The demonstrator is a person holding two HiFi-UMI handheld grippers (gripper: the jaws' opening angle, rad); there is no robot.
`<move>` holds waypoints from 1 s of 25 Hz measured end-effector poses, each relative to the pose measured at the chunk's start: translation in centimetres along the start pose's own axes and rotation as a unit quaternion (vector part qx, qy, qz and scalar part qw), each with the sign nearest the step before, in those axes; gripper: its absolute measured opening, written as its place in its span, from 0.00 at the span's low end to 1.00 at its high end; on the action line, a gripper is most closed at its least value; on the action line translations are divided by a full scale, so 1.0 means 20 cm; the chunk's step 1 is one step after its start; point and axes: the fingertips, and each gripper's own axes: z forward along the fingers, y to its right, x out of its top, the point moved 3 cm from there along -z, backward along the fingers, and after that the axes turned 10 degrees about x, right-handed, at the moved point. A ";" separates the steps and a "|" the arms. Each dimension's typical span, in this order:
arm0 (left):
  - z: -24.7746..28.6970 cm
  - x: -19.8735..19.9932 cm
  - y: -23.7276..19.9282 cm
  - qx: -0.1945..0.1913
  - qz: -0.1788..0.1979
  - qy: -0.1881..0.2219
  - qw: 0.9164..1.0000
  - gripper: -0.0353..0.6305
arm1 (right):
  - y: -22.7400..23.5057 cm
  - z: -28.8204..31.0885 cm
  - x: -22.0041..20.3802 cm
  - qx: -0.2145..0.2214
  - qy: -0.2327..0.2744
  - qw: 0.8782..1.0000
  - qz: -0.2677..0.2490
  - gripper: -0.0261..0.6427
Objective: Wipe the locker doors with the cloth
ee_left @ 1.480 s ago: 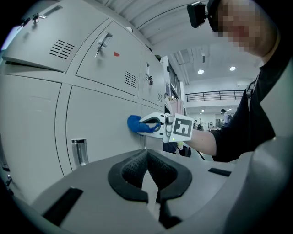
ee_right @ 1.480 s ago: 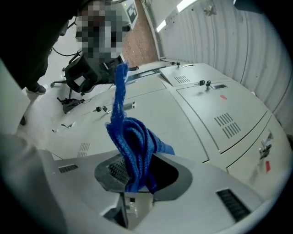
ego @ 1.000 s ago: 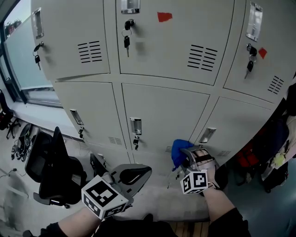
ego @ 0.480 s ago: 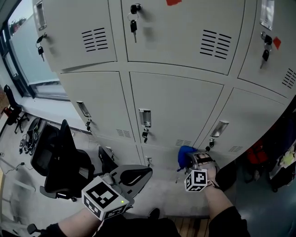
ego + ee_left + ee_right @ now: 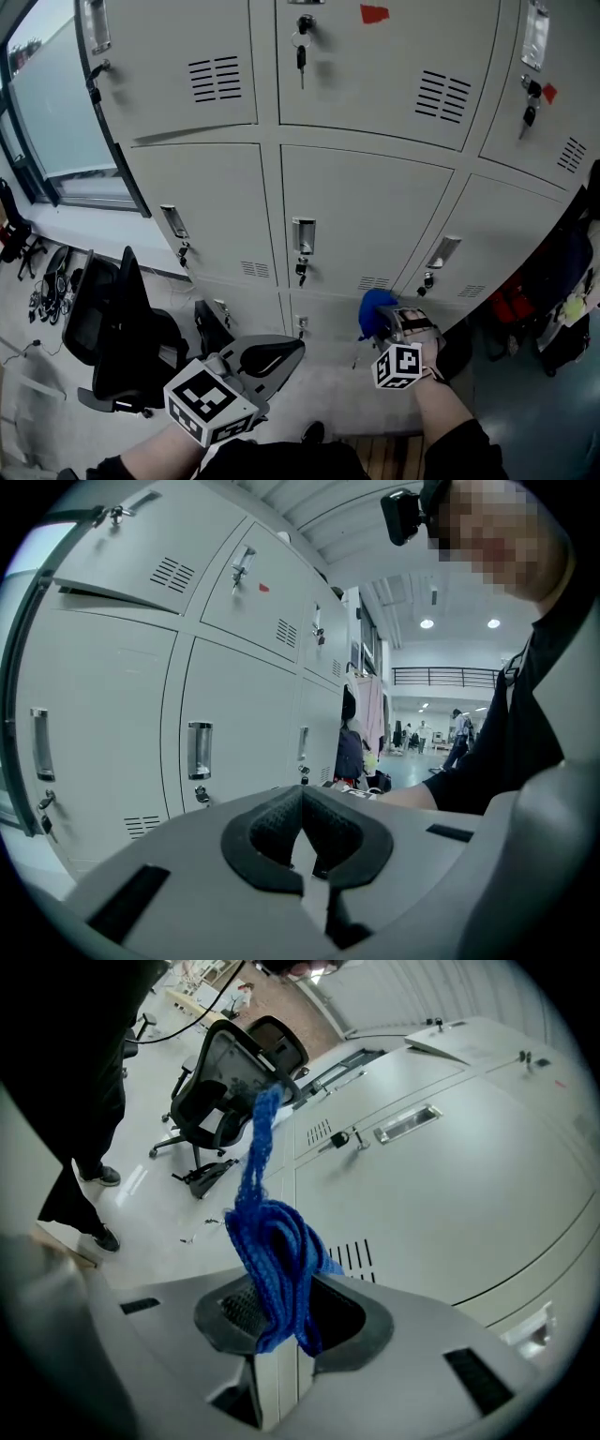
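Grey locker doors point(image 5: 366, 216) fill the wall ahead, with handles, vents and hanging keys. My right gripper point(image 5: 386, 319) is shut on a bunched blue cloth point(image 5: 373, 309), held low against the bottom row of lockers near a vent. In the right gripper view the blue cloth point(image 5: 277, 1269) sticks up from between the jaws of the right gripper point(image 5: 281, 1321), close to a locker door point(image 5: 450, 1194). My left gripper point(image 5: 267, 354) hangs lower left, away from the lockers, shut with nothing in it. The left gripper point(image 5: 305, 841) looks along the locker row point(image 5: 234, 733).
A black office chair point(image 5: 122, 328) stands on the floor at left below a window point(image 5: 47, 103). Dark bags and clothes point(image 5: 553, 291) hang at the right of the lockers. One upper left locker door point(image 5: 112, 112) stands slightly ajar.
The head view has shifted, so the lockers sit further right and lower. The right gripper with the cloth stays low at the bottom lockers; the left gripper has hardly moved.
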 end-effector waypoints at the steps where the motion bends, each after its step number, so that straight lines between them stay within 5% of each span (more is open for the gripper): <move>1: -0.02 0.00 -0.01 -0.006 -0.001 0.005 1.000 0.06 | 0.01 -0.04 0.03 -0.008 -0.004 1.000 0.003 0.19; 9: -0.35 -0.04 -0.09 -0.054 0.002 0.032 0.998 0.06 | -0.03 -0.37 0.51 -0.047 -0.011 0.997 0.059 0.19; 14: -0.51 -0.14 -0.19 -0.065 0.020 0.044 0.997 0.06 | -0.08 -0.52 0.87 -0.060 0.038 0.986 0.151 0.19; 22: -0.63 -0.21 -0.17 -0.076 0.009 0.046 0.996 0.06 | -0.10 -0.70 1.23 -0.056 0.161 0.943 0.285 0.19; 25: -0.63 -0.18 -0.16 -0.067 0.007 0.050 0.996 0.06 | -0.08 -0.77 1.27 -0.031 0.233 0.905 0.354 0.19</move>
